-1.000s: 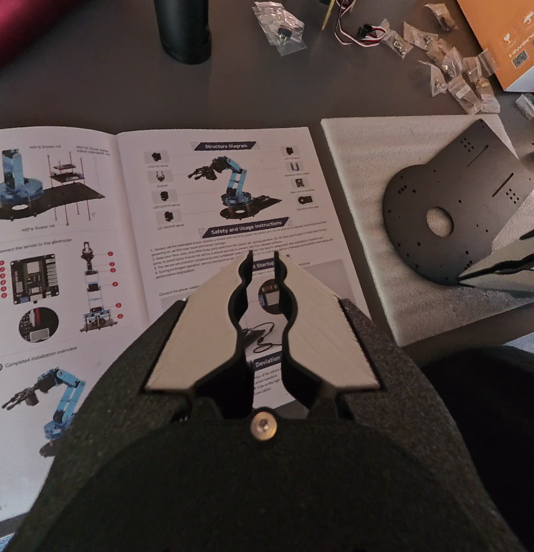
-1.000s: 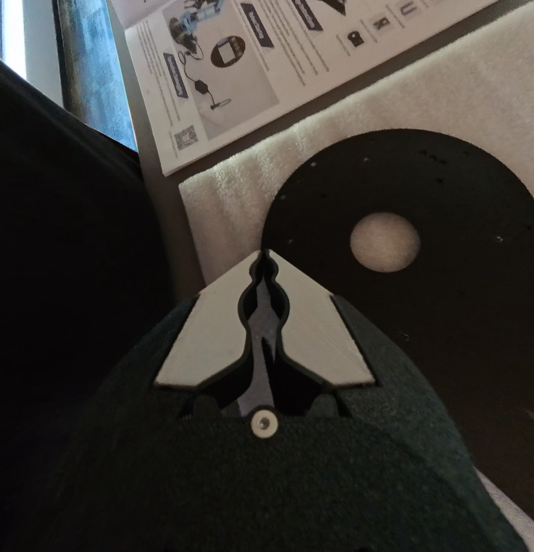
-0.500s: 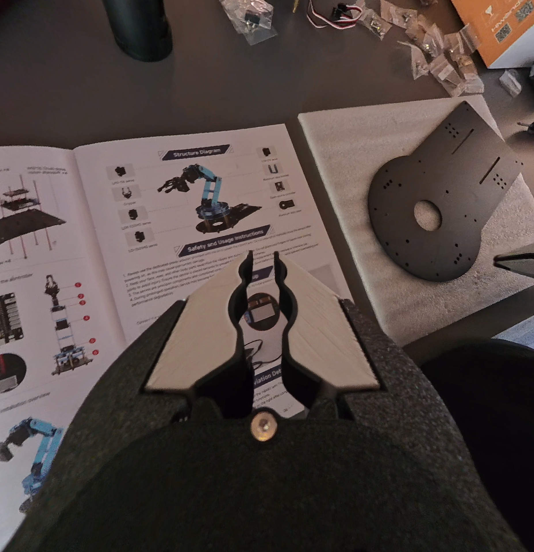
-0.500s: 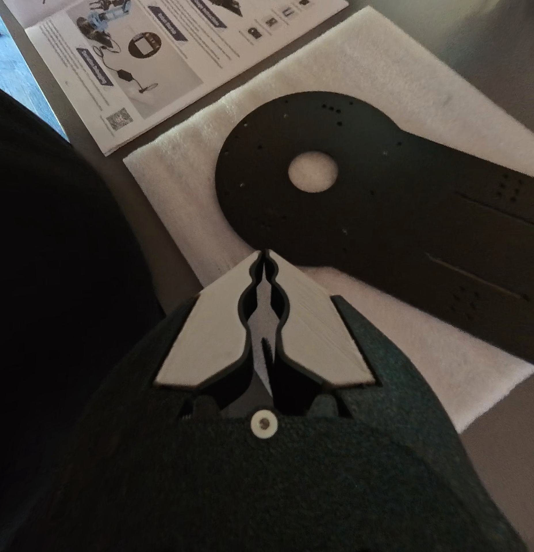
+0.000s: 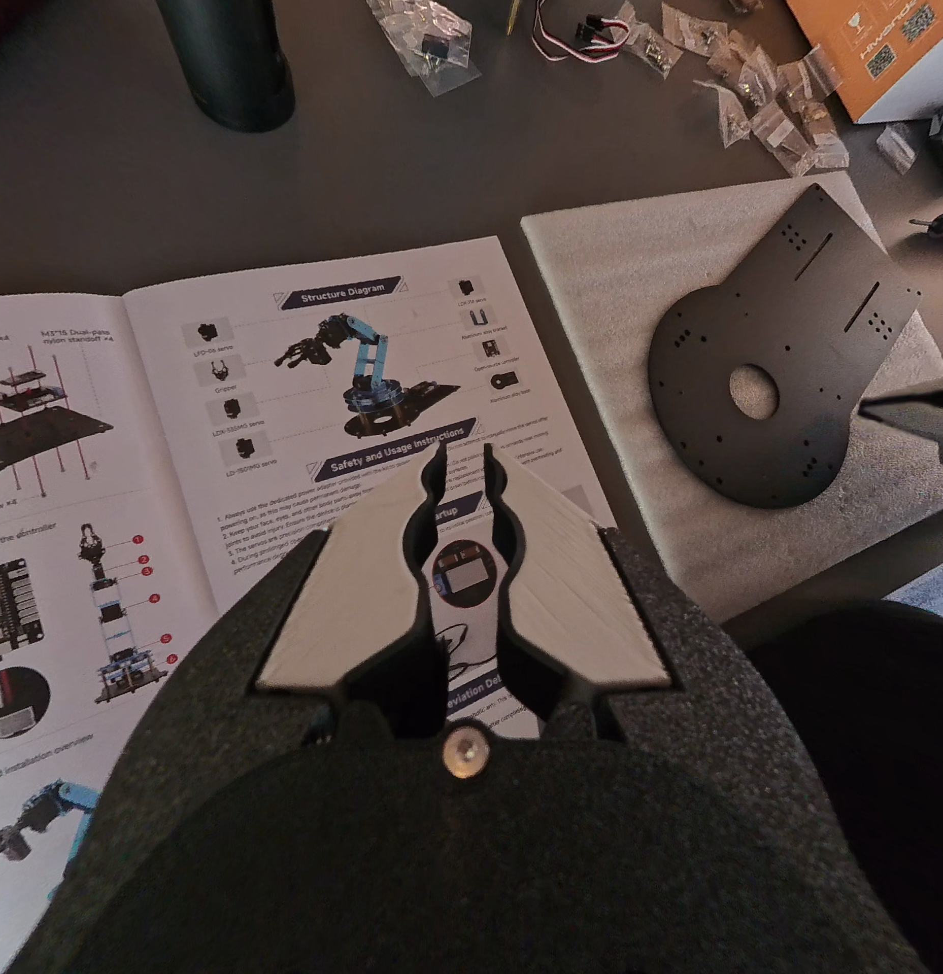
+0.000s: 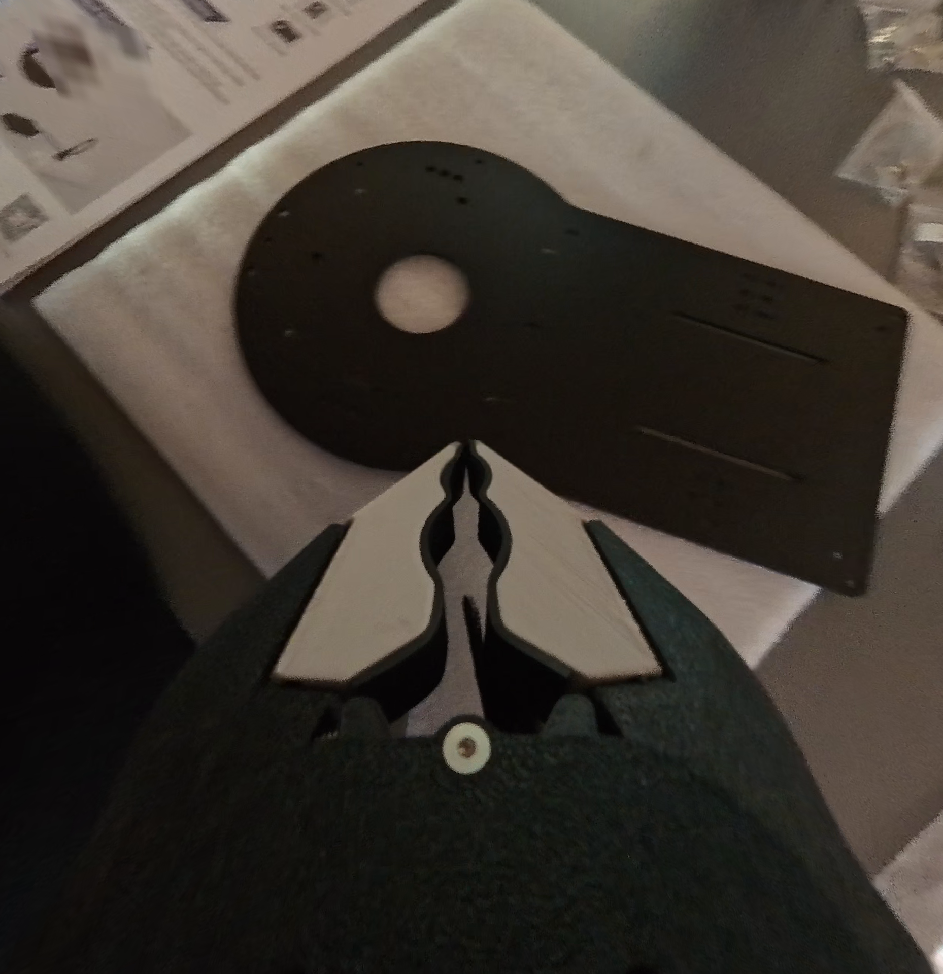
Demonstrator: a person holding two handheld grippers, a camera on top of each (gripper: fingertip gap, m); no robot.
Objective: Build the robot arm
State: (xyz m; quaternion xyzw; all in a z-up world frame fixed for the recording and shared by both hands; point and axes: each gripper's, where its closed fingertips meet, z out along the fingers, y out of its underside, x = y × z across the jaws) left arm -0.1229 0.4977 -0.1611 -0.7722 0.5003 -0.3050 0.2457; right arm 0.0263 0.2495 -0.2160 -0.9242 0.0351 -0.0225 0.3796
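My left gripper (image 5: 465,453) hovers over an open instruction booklet (image 5: 300,369); its jaws stand a narrow gap apart and hold nothing. To its right a flat black metal plate (image 5: 807,342) with a round hole lies on a white foam pad (image 5: 606,295). My right gripper (image 6: 468,448) is shut and empty, with its tips just above the near rounded edge of the plate (image 6: 617,358) on the foam pad (image 6: 169,327). It also shows at the right edge of the left wrist view (image 5: 912,416). The booklet (image 6: 116,79) lies at the upper left.
At the table's far side stand a dark cylinder (image 5: 232,63), a small parts bag (image 5: 432,47), a servo cable (image 5: 580,37), several clear screw bags (image 5: 775,105) and an orange box (image 5: 891,47). A pink-handled tool (image 5: 938,224) lies at the right. Dark clothing (image 5: 880,738) is at the near right. Left tips to right tips: about 30 cm.
My right gripper has drawn back and up from the plate's rounded end, so the whole plate now shows. My left gripper has shifted slightly over the booklet, its gap unchanged.
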